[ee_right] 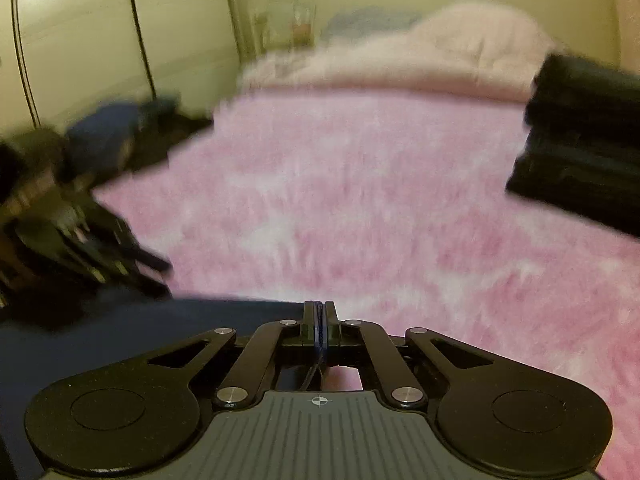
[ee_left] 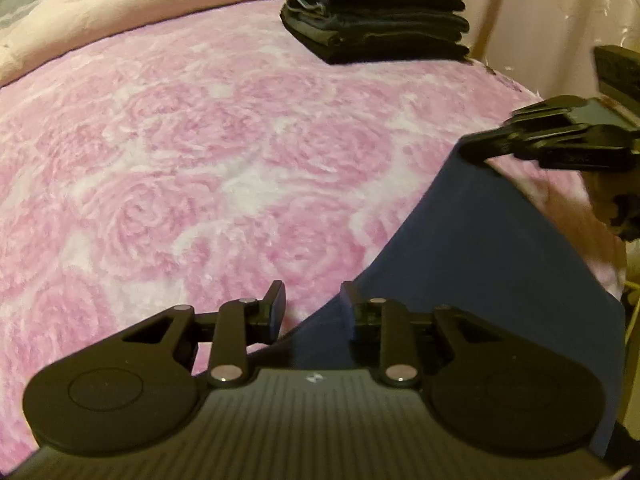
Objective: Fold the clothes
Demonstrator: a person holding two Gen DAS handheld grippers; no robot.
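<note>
Two grippers work over one pink blanket [ee_left: 192, 152]. One navy cloth [ee_left: 492, 248] lies at the blanket's near edge. The right gripper [ee_right: 319, 320] is clamped tight on a fold of that cloth. The left gripper [ee_left: 312, 308] has its jaws parted with the cloth's edge between them, gripping nothing. One stack of folded dark clothes [ee_left: 376, 12] sits at the far side.

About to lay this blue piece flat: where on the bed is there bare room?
The pink blanket lies bare between the pale comforter and the blue garment. The far right corner is crowded by the folded dark stack.
</note>
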